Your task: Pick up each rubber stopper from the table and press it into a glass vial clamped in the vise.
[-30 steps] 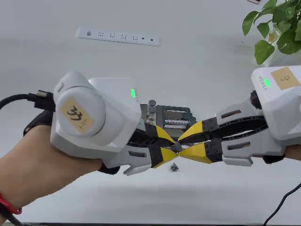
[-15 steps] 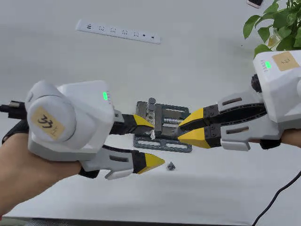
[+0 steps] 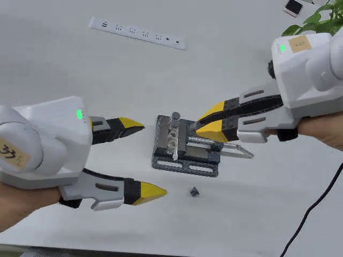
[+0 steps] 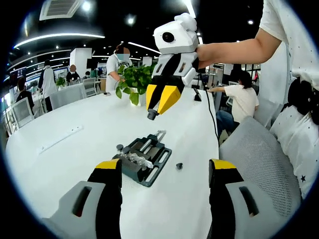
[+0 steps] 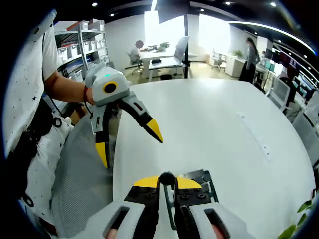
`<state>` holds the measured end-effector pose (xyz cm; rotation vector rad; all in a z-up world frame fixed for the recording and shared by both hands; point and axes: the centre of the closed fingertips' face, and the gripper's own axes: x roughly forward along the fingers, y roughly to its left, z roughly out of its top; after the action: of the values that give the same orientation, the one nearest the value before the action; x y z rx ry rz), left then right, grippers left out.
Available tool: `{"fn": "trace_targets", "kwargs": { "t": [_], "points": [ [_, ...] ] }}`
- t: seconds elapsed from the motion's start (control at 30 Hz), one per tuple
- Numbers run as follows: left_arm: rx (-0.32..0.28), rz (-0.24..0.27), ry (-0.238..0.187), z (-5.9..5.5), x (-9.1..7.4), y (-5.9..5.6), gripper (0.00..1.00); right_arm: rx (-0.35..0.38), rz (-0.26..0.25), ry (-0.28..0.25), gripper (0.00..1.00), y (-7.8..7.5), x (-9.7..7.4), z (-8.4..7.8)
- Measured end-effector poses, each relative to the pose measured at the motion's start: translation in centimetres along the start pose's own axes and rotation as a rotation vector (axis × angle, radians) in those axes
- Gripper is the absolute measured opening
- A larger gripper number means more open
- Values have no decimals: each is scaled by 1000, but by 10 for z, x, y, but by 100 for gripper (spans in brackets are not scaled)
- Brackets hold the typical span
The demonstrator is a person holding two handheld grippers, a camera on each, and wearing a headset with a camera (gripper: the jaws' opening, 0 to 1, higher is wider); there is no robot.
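Right gripper (image 3: 199, 124) closed on a dark stopper (image 5: 167, 178), poised in the air above the vise (image 3: 185, 155); left gripper (image 3: 144, 158) jaws wide apart, nothing between them, left of the vise and clear of it; vials (image 3: 172, 138) clamped in the vise; second stopper (image 3: 194, 191) on the table (image 3: 107, 69), just before the vise.
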<state>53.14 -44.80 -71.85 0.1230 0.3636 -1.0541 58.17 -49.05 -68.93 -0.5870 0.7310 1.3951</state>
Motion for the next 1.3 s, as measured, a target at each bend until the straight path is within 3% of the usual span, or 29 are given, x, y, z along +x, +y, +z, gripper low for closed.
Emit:
{"fn": "trace_targets", "kwargs": {
  "t": [0.37, 0.47, 0.9, 1.3],
  "points": [
    [-6, -27, -39, -13, -1, 4, 95, 5, 9, 138, 5, -26, 33, -10],
    [-7, -37, -42, -18, 0, 4, 99, -8, 11, 206, 5, -31, 44, -18],
    [-10, -42, -55, -28, -1, 5, 99, -71, 38, 411, 5, -41, 75, -49],
    [-19, -44, -67, -32, 1, 6, 99, -70, 62, 486, 5, -44, 84, -58]
  ]
}}
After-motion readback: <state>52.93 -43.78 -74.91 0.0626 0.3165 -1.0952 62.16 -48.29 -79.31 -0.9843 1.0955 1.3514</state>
